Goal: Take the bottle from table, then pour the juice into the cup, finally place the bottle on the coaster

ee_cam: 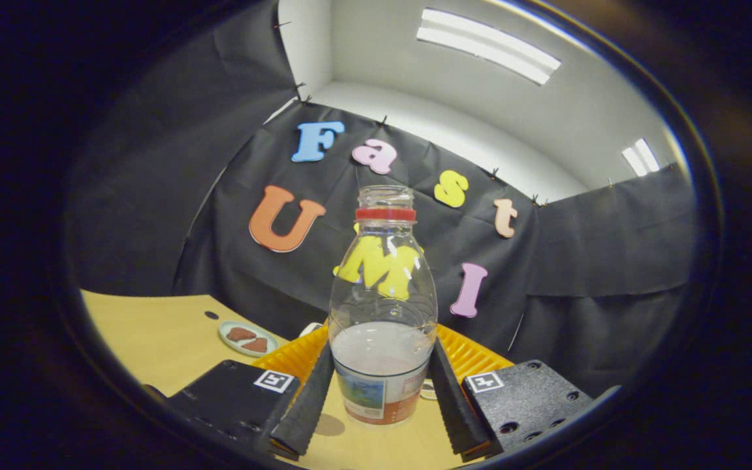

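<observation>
A clear plastic bottle (382,307) with a red neck ring and no cap stands upright between my fingers. Pale juice fills its lower third, above a coloured label. My gripper (381,356) is shut on the bottle, one black finger (307,398) pressing each side at label height. The bottle's base hangs slightly above the wooden table (154,339), with a small shadow under it to the left. A small round pale object (428,390) peeks out behind the bottle by the right finger; I cannot tell what it is.
An orange ribbed tray (288,356) lies just beyond the fingers, behind the bottle. A small pale plate (247,338) with brown pieces sits further left on the table. The black cloth wall rises close behind.
</observation>
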Demonstrator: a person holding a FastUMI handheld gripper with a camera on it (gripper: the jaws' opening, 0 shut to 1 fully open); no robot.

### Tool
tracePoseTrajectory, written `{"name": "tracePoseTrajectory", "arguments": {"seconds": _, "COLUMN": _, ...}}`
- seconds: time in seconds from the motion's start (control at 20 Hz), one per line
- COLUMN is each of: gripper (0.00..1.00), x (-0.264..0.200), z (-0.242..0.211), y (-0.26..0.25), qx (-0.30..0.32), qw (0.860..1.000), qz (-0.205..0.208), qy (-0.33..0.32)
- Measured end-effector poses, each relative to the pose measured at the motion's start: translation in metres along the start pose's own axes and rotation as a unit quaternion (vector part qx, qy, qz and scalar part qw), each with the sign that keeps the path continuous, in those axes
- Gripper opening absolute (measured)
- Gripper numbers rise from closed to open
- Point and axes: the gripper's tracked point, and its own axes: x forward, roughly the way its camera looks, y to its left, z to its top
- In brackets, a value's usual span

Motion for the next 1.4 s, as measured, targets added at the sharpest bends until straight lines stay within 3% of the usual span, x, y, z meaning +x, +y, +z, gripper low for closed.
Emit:
{"name": "tracePoseTrajectory", "arguments": {"seconds": 0.15, "gripper": 0.81, "x": 0.010, "z": 0.003, "y": -0.009, "qx": 0.049, "qw": 0.999, "qz": -0.003, "qy": 0.016}}
{"name": "tracePoseTrajectory", "arguments": {"seconds": 0.3, "gripper": 0.81, "x": 0.021, "z": -0.001, "y": -0.006, "qx": 0.097, "qw": 0.993, "qz": 0.025, "qy": 0.058}}
{"name": "tracePoseTrajectory", "arguments": {"seconds": 0.6, "gripper": 0.81, "x": 0.058, "z": -0.013, "y": -0.015, "qx": 0.134, "qw": 0.987, "qz": 0.022, "qy": 0.090}}
{"name": "tracePoseTrajectory", "arguments": {"seconds": 1.4, "gripper": 0.81, "x": 0.122, "z": -0.180, "y": 0.041, "qx": 0.161, "qw": 0.975, "qz": 0.040, "qy": 0.149}}
